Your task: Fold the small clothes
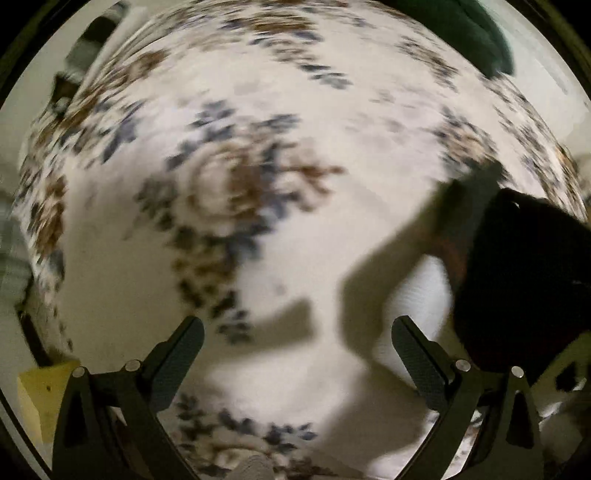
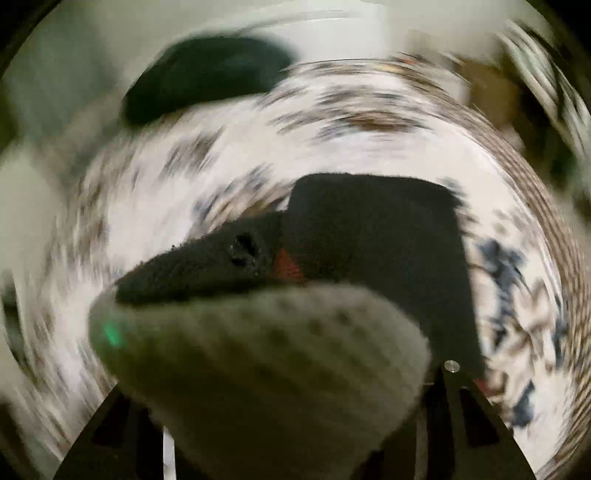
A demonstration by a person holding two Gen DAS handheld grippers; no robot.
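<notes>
My left gripper [image 1: 297, 332] is open and empty, hovering over a white bedspread with blue and brown flowers [image 1: 258, 147]. A black garment [image 1: 517, 280] hangs at the right of the left wrist view, casting a shadow on the bedspread. In the right wrist view, a black garment with a red patch [image 2: 369, 236] and a grey-white ribbed piece [image 2: 258, 362] fill the space right in front of my right gripper and hide its fingertips. The cloth appears held up off the bed by it. Both views are motion-blurred.
A dark green cloth pile [image 1: 472, 33] lies at the far edge of the bed; it also shows in the right wrist view [image 2: 207, 77]. A yellow object [image 1: 44, 391] sits at the lower left. A striped item [image 1: 88, 40] is at the upper left.
</notes>
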